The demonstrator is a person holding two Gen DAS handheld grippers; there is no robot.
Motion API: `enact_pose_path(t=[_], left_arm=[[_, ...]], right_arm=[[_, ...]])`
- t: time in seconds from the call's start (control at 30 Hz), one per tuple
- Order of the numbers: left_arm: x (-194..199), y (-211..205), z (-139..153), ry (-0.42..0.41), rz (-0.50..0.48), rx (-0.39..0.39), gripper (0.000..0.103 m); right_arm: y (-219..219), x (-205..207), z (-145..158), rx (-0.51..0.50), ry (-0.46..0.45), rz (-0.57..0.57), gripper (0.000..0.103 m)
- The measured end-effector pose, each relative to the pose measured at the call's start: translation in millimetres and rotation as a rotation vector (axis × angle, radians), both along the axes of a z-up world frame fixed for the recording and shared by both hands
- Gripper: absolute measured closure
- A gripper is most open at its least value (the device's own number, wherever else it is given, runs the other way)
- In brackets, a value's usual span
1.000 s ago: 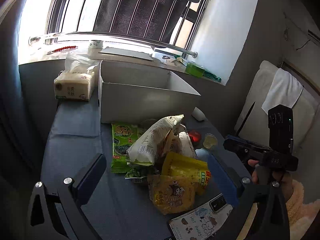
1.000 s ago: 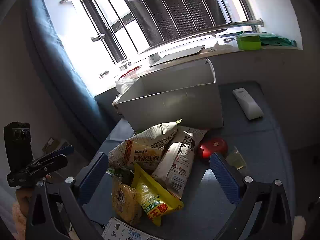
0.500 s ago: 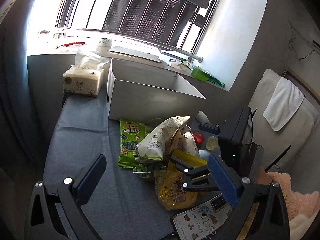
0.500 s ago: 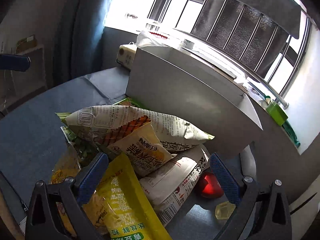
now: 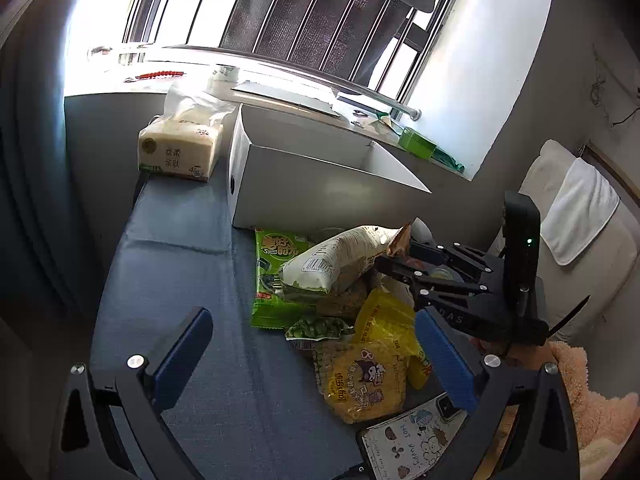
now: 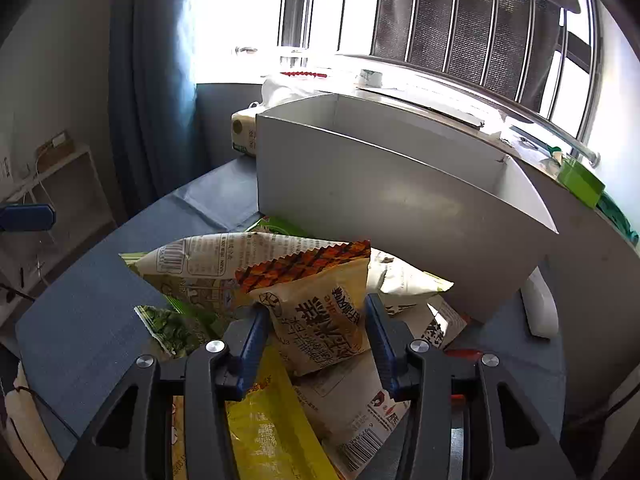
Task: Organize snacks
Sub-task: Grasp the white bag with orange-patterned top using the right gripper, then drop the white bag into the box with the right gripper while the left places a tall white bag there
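My left camera sits high and back from the table, looking down along my left tongs toward the window. It takes in the snack pile, the white box and my right tongs from the side. My right camera sits low, very near the pile, facing the box and window. Both views share pile, box and sill.

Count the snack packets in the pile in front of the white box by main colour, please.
Green: 2 (seaweed packet, pea packet)
Yellow: 2 (plain bag, cartoon bag)
Cream or white: 3 (long bag, orange-topped packet in the right gripper, barcode packet)
Total: 7
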State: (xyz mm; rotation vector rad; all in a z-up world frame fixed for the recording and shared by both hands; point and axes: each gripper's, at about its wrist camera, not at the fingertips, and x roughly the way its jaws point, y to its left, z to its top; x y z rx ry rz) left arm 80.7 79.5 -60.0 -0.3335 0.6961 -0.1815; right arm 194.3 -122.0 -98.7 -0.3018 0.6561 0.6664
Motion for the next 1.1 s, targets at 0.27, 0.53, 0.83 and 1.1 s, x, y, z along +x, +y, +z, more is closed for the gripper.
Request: enact_pose_path(t=[0.27, 0.53, 0.83, 1.1], left_arm=[[48, -25, 0, 0.045, -0.1, 0.13, 0.0], [125, -80, -25, 0.174, -0.26, 0.428, 0.0], [165, -97, -52, 0.302, -0.315, 0.455, 0.056], [117, -57, 6, 0.081, -0.211, 0.227, 0.064]], right_arm=[[-74, 13, 32, 0.415, 0.186, -0.088, 0.052], [-126, -9, 32, 0.569, 0.272, -0.152, 0.052], [-149, -18, 23, 0.577, 0.29, -0.188, 0.052], [-148, -18, 27, 0.578, 0.279, -0.175, 0.052]])
